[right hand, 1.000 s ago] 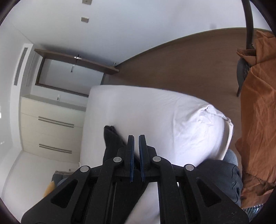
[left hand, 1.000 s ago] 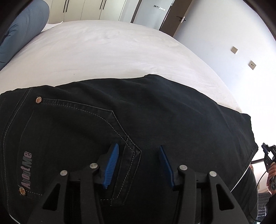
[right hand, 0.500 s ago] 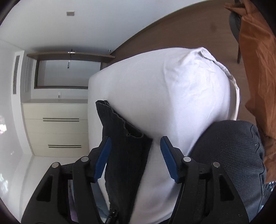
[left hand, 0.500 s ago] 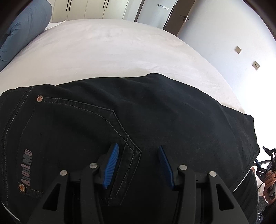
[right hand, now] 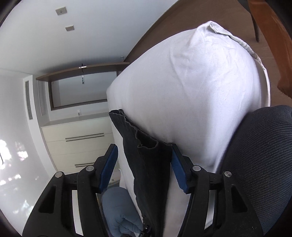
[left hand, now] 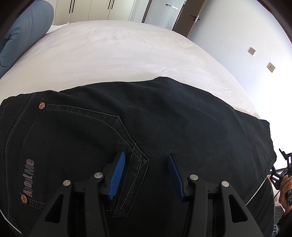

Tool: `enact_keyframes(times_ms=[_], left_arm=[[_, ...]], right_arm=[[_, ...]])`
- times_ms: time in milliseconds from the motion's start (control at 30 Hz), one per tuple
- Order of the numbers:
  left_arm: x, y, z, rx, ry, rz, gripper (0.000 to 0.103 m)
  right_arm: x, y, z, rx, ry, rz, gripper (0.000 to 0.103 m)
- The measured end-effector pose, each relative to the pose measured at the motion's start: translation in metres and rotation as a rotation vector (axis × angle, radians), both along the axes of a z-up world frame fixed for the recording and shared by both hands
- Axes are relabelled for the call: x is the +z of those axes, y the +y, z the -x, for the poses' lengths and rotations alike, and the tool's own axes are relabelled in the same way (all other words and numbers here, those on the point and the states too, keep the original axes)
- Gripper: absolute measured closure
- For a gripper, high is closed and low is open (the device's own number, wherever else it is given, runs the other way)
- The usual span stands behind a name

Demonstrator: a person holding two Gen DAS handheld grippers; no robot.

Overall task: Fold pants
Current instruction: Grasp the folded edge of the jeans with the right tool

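Black jeans (left hand: 164,124) lie flat on the white bed (left hand: 118,54), back pocket and "AboutMe" label up. My left gripper (left hand: 146,175) is open just above the pocket's lower corner, holding nothing. In the right wrist view the jeans' waistband edge with its zipper (right hand: 146,160) lies on the bed's near edge. My right gripper (right hand: 144,164) is open, its blue pads on either side of that edge, not closed on it.
A blue-grey pillow (left hand: 25,31) lies at the bed's far left. Wardrobe doors (left hand: 91,9) and a door stand behind the bed. A dark woven surface (right hand: 259,164) is at the right, orange fabric (right hand: 273,36) beyond, and a drawer unit (right hand: 76,142) at the left.
My right gripper has opened from shut and moved down to the bed's edge, now straddling the waistband edge. My left gripper has stayed open over the pocket.
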State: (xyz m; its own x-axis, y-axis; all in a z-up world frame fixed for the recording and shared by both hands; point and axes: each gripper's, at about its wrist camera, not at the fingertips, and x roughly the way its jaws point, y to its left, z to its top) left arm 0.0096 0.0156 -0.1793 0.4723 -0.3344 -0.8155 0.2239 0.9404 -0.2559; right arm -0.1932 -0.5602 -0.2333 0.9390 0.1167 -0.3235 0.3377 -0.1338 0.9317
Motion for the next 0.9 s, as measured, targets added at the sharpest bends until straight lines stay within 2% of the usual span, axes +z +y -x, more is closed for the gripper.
enact_keyframes(times_ms=[100,167,200,333,433,567,633,767,900], left_arm=[[0.000,-0.001,0.000,0.000,-0.001,-0.001,0.052],[0.000,-0.001,0.000,0.000,-0.001,0.000,0.052],[0.000,0.000,0.000,0.000,0.000,0.000,0.052],[-0.001,-0.002,0.000,-0.001,0.000,0.003,0.052],[-0.002,-0.003,0.000,0.001,-0.003,0.006,0.052],[-0.003,-0.002,-0.001,0.007,-0.004,0.017,0.052],[-0.003,-0.001,-0.001,0.006,-0.004,0.021,0.052],[-0.003,0.003,0.000,0.012,-0.003,0.038,0.052],[-0.003,0.008,0.000,0.018,-0.003,0.055,0.052]], right_arm=[[-0.005,0.002,-0.006,-0.025,-0.018,-0.034,0.054],[-0.004,0.001,-0.011,-0.021,-0.020,-0.031,0.063],[-0.004,0.001,-0.017,-0.015,-0.024,-0.033,0.071],[-0.005,0.001,-0.032,-0.007,-0.007,-0.014,0.087],[0.000,0.004,-0.038,-0.010,0.026,0.018,0.090],[0.017,0.011,-0.052,0.017,0.088,0.114,0.092],[0.036,0.017,-0.063,0.057,0.125,0.212,0.093],[0.094,0.051,-0.101,0.201,0.174,0.494,0.093],[0.143,0.144,-0.154,0.470,0.194,0.876,0.093]])
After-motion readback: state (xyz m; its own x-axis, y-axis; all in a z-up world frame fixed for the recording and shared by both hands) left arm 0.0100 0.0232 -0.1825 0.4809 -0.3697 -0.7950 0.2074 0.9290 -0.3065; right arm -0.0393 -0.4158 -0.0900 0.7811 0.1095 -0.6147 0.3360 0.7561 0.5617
